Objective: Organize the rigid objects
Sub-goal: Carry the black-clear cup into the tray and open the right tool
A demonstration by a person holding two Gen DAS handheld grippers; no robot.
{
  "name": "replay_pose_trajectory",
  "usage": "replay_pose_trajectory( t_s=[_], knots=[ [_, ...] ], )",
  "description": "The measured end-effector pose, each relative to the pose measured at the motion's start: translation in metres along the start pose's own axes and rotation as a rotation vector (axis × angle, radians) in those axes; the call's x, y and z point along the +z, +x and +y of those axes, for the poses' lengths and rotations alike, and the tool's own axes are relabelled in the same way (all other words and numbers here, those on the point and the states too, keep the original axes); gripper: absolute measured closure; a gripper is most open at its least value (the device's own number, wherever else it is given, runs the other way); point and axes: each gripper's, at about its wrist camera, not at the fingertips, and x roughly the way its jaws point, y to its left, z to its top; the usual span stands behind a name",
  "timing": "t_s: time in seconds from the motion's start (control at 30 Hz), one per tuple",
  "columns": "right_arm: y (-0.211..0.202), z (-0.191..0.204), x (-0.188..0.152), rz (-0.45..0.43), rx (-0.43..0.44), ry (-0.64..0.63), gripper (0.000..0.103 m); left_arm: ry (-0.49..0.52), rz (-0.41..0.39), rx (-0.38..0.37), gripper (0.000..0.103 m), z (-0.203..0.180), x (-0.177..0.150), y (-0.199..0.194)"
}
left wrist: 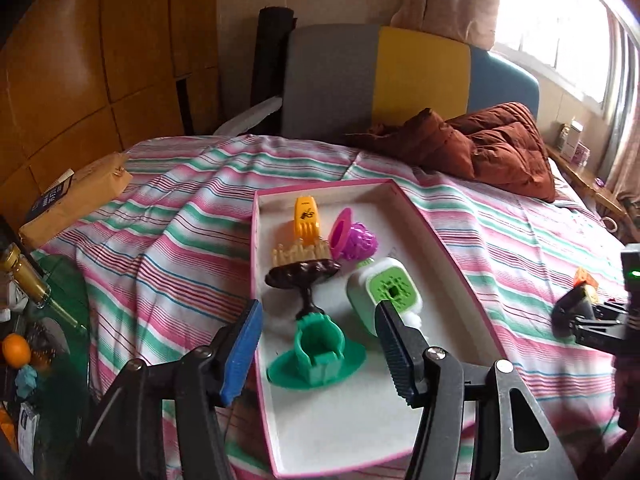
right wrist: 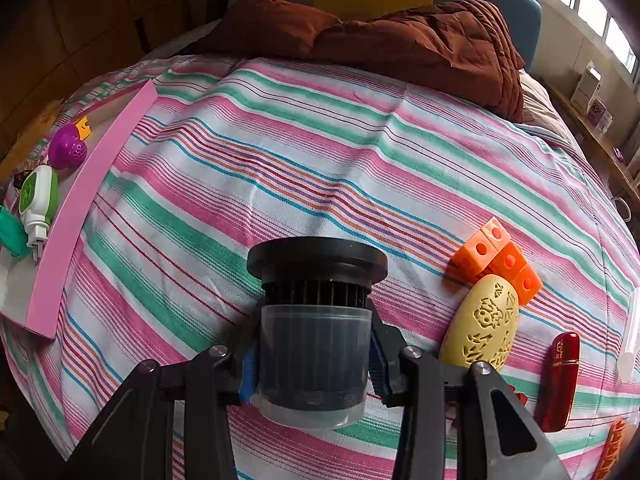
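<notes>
A pink-edged box (left wrist: 448,248) lies on the striped bed. In it are a green plastic stand (left wrist: 318,354), a dark brown pedestal (left wrist: 304,276), an orange comb piece (left wrist: 306,216), a purple perforated toy (left wrist: 352,238) and a green-and-white plug-in device (left wrist: 384,294). My left gripper (left wrist: 316,354) is open, its fingers either side of the green stand, nothing held. My right gripper (right wrist: 314,360) is shut on a black filter with a clear cap (right wrist: 316,320), held just above the sheet. The box edge (right wrist: 80,208) shows at the left of the right wrist view.
On the sheet right of the filter lie orange cubes (right wrist: 498,258), a cream carved oval (right wrist: 486,324) and a red tube (right wrist: 560,380). A brown quilt (right wrist: 400,40) lies at the bed's head. A brown parcel (left wrist: 76,196) sits at left. The right gripper (left wrist: 592,316) shows at right.
</notes>
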Motion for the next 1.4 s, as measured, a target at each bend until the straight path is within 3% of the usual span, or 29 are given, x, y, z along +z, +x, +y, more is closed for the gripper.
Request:
replay_pose_trajectory(
  t_s=[0.43,0.7,1.0,1.4],
  knots=[
    [-0.002,0.006,0.004,0.003,-0.08,0.133,0.06,0.02,0.019,-0.046,0.044,-0.015,-0.015,-0.013],
    [-0.022,0.036,0.023,-0.063,0.016,0.118,0.06,0.001,0.023,-0.052,0.044,-0.007,-0.02,-0.012],
    [-0.047,0.119,0.06,-0.135,0.175,-0.01,0.06,-0.017,0.028,-0.054,0.044,0.002,-0.021,-0.013],
    [-0.036,0.187,0.103,-0.146,0.224,-0.11,0.06,-0.051,0.04,-0.045,0.044,0.014,-0.022,-0.009]
  ],
)
